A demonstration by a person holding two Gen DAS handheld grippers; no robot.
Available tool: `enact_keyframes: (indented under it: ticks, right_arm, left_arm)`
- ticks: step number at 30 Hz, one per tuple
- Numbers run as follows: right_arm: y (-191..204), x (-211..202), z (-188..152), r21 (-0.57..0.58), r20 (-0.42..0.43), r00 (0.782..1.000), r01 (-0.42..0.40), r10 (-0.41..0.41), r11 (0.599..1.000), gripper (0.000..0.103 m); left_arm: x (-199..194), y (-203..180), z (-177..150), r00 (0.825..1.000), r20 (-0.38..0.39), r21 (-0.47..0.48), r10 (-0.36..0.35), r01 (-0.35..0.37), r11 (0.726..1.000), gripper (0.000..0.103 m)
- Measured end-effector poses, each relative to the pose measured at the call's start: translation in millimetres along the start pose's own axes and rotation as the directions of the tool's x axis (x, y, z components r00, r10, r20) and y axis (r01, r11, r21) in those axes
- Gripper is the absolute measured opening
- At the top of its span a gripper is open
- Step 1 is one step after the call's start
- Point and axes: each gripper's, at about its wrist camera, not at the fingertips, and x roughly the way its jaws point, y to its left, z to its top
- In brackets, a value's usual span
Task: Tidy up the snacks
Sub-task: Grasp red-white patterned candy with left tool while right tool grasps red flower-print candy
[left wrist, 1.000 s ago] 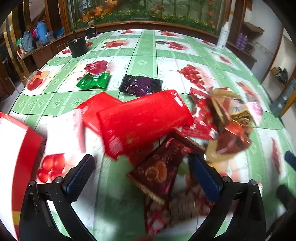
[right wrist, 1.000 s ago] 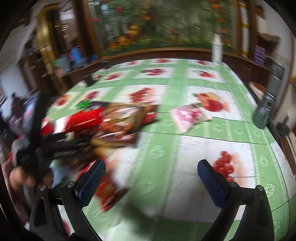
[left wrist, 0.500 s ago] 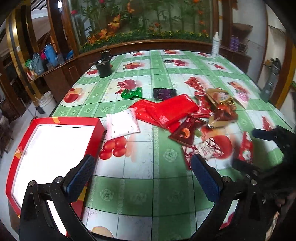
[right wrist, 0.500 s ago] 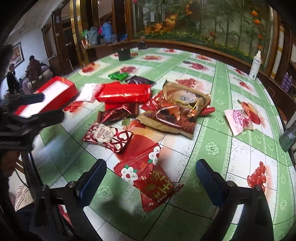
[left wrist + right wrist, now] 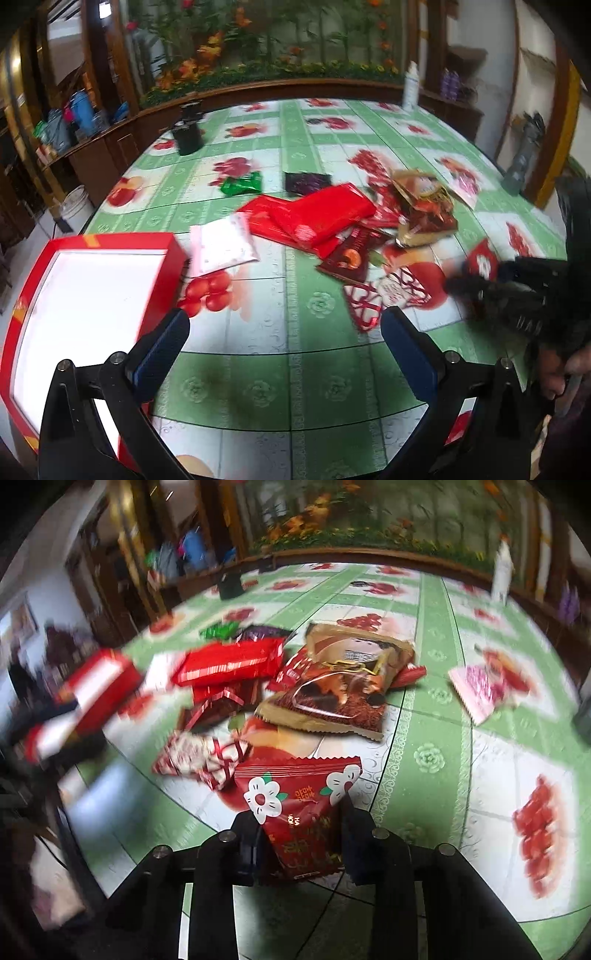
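Note:
My right gripper point(image 5: 301, 823) is shut on a red packet with white flowers point(image 5: 295, 797), its near end pinched between the pads just above the green tablecloth. That packet point(image 5: 480, 262) also shows at the right of the left wrist view. My left gripper point(image 5: 284, 317) hangs open over bare tablecloth, with nothing between its fingers. An open red box with a white inside point(image 5: 162, 273) sits to its left. Beyond lie the loose snacks: long red packets point(image 5: 317, 218), a brown packet point(image 5: 351, 258), a gold-brown bag point(image 5: 332, 686), a red-and-white packet point(image 5: 199, 757) and a white packet point(image 5: 221, 247).
A green packet point(image 5: 242, 182) and a dark purple one point(image 5: 306, 181) lie farther back, and a pink packet point(image 5: 480, 686) lies apart on the right. A black cup point(image 5: 188, 136) and a white bottle point(image 5: 410, 85) stand near the far edge. A person's hand point(image 5: 554, 373) holds the right gripper.
The right gripper has come down and shut on the flowered red packet that lay between its open jaws. The left gripper drew back from the pile a second ago, then stayed still.

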Motion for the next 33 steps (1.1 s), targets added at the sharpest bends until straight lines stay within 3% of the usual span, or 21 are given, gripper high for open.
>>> enact_keyframes:
  ticks: [3,8,13,17,22,27,33]
  right_arm:
    - [-25,-2,0,0.135,0.034,0.993,-0.120,0.116,0.984,0.033]
    - [-46,-11,0,0.236,0.101,0.984,-0.168,0.148,0.957,0.033]
    - [-56,-21,1,0.271,0.164,0.975,-0.190,0.149,0.944,0.034]
    - [-61,-25,1,0.293,0.183,0.972,-0.198,0.148,0.935,0.034]
    - [-63,-24,2,0.302,0.187,0.971,-0.203,0.151,0.931,0.034]
    - [-65,-25,1,0.310,0.197,0.969,-0.205,0.149,0.928,0.034]
    - [-64,-24,1,0.307,0.196,0.969,-0.209,0.153,0.928,0.034]
  left_arm:
    - [8,-12,4,0.999,-0.030,0.019,-0.043,0.043,0.999,0.103]
    - [31,-29,11,0.986,-0.113,0.021,-0.126,0.129,0.991,0.103]
    - [54,-40,13,0.958,-0.217,0.011,-0.189,0.196,0.981,0.095]
    - [62,-45,16,0.959,-0.230,0.049,-0.165,0.181,0.982,0.084]
    - [61,-52,23,0.954,-0.230,0.075,-0.194,0.216,0.973,0.060]
    - [54,-59,20,0.951,-0.215,0.116,-0.225,0.253,0.960,0.028]
    - [51,-56,16,0.950,-0.192,0.097,-0.247,0.269,0.958,0.024]
